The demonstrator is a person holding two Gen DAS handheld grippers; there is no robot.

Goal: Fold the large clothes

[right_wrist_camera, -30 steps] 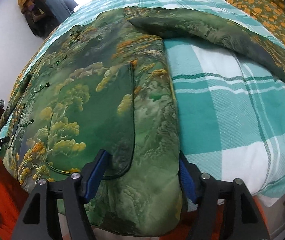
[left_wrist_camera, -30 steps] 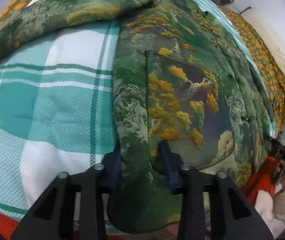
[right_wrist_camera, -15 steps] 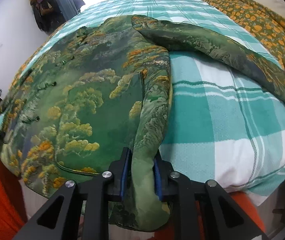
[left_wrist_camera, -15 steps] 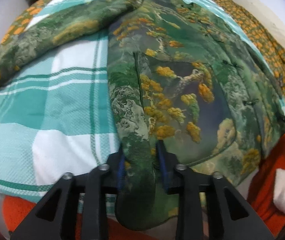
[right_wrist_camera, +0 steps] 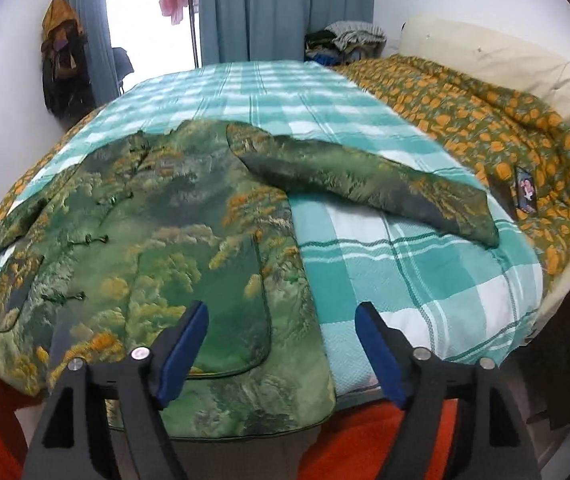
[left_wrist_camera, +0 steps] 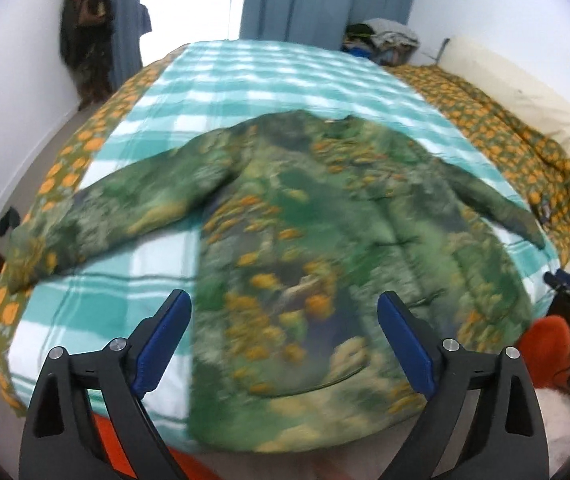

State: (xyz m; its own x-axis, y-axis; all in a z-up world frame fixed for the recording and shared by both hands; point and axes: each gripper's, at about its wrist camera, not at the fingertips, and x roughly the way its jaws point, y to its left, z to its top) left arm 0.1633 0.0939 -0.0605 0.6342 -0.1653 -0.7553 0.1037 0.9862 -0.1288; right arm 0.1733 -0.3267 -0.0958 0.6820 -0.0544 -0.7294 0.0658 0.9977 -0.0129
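A green padded jacket (left_wrist_camera: 309, 248) with yellow tree print lies front up on the bed, sleeves spread to both sides, hem hanging over the near edge. In the left wrist view it is blurred. My left gripper (left_wrist_camera: 285, 316) hovers above the hem, jaws opening wide, with nothing pinched. In the right wrist view the jacket (right_wrist_camera: 157, 256) fills the left half, its right sleeve (right_wrist_camera: 365, 176) angled across the cover. My right gripper (right_wrist_camera: 281, 328) hangs over the jacket's right hem edge, jaws opening, clear of the cloth.
The bed carries a teal and white checked cover (right_wrist_camera: 405, 272) and an orange-flowered quilt (right_wrist_camera: 485, 120) on the right, beside a cream pillow (right_wrist_camera: 505, 60). Blue curtains (right_wrist_camera: 285, 8), a clothes pile (right_wrist_camera: 349, 40) and hung coats (right_wrist_camera: 61, 56) stand beyond. Orange fabric (right_wrist_camera: 365, 440) lies below the near edge.
Both grippers pinched the jacket's hem half a second ago; now both have let go, spread wide and pulled up and back. The whole jacket and room are now in view.
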